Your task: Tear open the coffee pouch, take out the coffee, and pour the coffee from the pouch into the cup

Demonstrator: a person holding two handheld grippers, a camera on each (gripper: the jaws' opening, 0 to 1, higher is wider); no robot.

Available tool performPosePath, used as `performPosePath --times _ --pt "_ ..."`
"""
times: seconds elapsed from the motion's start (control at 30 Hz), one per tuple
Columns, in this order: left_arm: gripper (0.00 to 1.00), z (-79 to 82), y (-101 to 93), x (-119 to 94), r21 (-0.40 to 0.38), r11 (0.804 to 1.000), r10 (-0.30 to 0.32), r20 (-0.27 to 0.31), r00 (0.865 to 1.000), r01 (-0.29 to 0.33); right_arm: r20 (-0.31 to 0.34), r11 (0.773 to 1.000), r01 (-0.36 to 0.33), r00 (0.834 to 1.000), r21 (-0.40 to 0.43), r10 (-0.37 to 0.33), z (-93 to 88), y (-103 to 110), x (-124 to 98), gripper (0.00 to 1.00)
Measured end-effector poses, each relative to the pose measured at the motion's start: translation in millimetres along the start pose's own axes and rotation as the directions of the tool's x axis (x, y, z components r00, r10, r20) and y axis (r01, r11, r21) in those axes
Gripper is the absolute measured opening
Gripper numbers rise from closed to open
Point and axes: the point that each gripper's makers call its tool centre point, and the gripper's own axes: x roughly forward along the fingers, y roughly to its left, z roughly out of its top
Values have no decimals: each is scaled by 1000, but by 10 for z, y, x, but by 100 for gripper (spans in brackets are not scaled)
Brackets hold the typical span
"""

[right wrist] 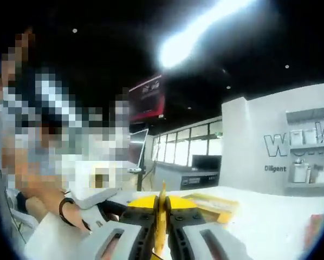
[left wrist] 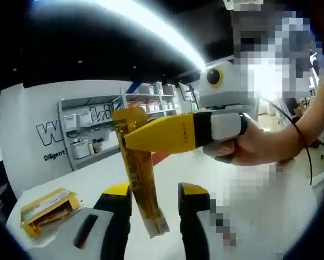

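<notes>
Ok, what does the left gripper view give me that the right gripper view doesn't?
Left gripper view: the full length of the coffee pouch, hanging tilted from the shut right gripper, its lower end between the open jaws of the left gripper, and the hand holding the right gripper. Right gripper view: the pouch edge-on, a thin strip clamped between its jaws, and a red screen. Both: the pouch, the yellow box on the white table, the lettered wall.

Yellow-tipped black tongs [left wrist: 154,208]; grey bodies (slotted).
</notes>
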Motion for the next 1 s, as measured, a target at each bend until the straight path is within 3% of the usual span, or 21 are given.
performPosePath --times 0.03,0.07,0.1,0.13,0.17,0.2,0.27,0.3,0.33,0.37,0.43,0.5,0.53,0.6,0.63,0.67,0.7,0.73,0.8,0.87,1.0 --pt "35 11 -9 -5 -1 1000 -13 8 1000 13 9 1000 -16 1000 12 16 15 5 -10 7" --pt "33 97 -93 -19 2 996 -92 67 994 92 25 995 -93 995 39 93 40 94 -16 7" --pt "33 111 -99 -45 -41 992 -118 80 990 122 45 988 -139 990 74 136 73 126 -41 7" --pt "31 147 -109 -72 -81 982 -161 109 981 170 68 987 -137 989 85 131 103 86 -57 7" --pt "30 230 -178 -117 -136 956 -235 167 958 258 94 962 -235 970 139 224 132 168 -101 7" --pt "31 227 -126 -142 -181 949 -228 165 959 257 95 962 -230 971 149 218 131 115 -124 7" --pt "28 335 -144 -198 -168 929 -285 246 926 331 119 937 -304 951 171 287 150 172 -181 7" --pt "29 334 -170 -231 -227 902 -313 242 918 367 112 942 -290 955 166 274 139 138 -189 7" --pt "28 330 -126 -228 -204 911 -308 246 919 359 123 936 -309 949 166 291 156 163 -205 7" --pt "27 366 -166 -263 -197 896 -341 270 900 398 123 930 -330 942 164 312 164 192 -217 7" --pt "25 331 -150 -259 -197 897 -342 255 904 395 126 922 -354 933 158 336 177 238 -231 7" --pt "24 320 -148 -297 -183 882 -382 264 885 435 126 914 -378 924 150 362 180 292 -243 7" --pt "23 333 -236 -321 -177 863 -419 273 866 473 124 909 -389 919 149 373 178 317 -247 7" --pt "22 326 -284 -332 -170 855 -437 274 857 490 120 899 -413 910 145 398 169 378 -253 7" --pt "20 336 -337 -351 -151 843 -464 282 840 516 118 899 -414 909 144 400 167 382 -252 7" --pt "19 322 -362 -355 -148 839 -474 273 837 524 117 896 -420 906 147 406 163 393 -254 7" --pt "17 289 -369 -327 -143 849 -466 252 848 509 116 892 -428 903 147 414 160 428 -257 7" --pt "10 282 -393 -348 -137 843 -479 251 841 521 113 894 -427 903 136 414 156 424 -255 7" --pt "9 283 -377 -345 -150 846 -468 252 847 512 123 890 -439 897 126 425 154 414 -255 8" --pt "8 276 -395 -365 -171 830 -485 248 838 531 131 887 -443 894 130 428 159 421 -259 11" --pt "8 267 -406 -375 -179 826 -489 244 838 534 169 877 -455 887 154 430 233 433 -270 13"
